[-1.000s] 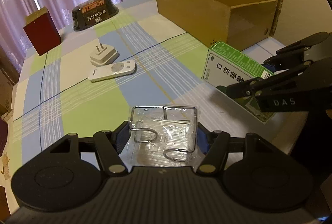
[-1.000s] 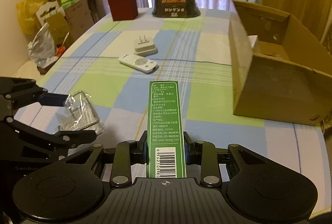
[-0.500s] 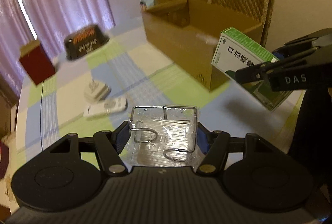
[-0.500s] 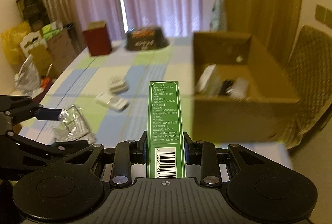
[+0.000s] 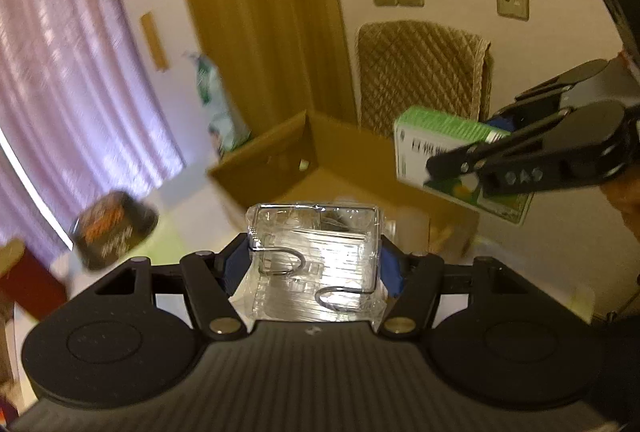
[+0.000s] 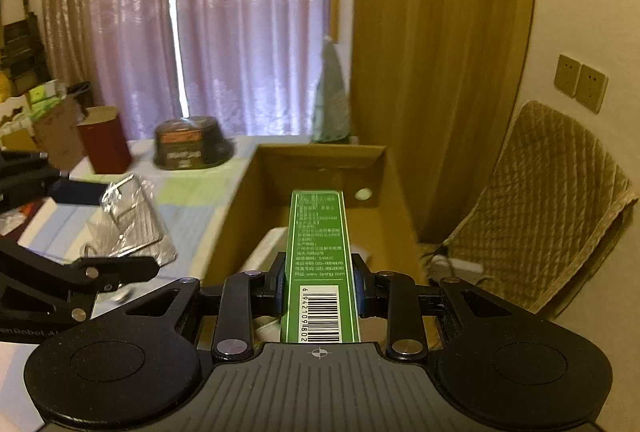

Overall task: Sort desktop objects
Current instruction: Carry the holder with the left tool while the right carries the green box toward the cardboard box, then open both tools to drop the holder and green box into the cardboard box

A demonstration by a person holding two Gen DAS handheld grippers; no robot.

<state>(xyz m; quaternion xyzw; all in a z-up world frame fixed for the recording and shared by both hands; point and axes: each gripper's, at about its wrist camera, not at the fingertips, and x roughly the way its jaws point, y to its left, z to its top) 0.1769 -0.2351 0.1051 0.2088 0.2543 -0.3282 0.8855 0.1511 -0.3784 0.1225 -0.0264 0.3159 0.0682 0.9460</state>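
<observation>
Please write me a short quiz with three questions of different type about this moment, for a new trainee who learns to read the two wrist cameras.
1. Multiple choice: what does the right hand-held gripper hold?
A) a white remote
B) a green box
C) a red box

2. True or false: the left hand-held gripper is empty.

3. Short answer: in the right wrist view, what lies directly below and ahead of the green box?

Key
1. B. Its fingers clamp the long sides, barcode end nearest the camera.
2. False. It is shut on a clear packet of metal hooks.
3. The open cardboard box, which already has pale things in it.
</observation>
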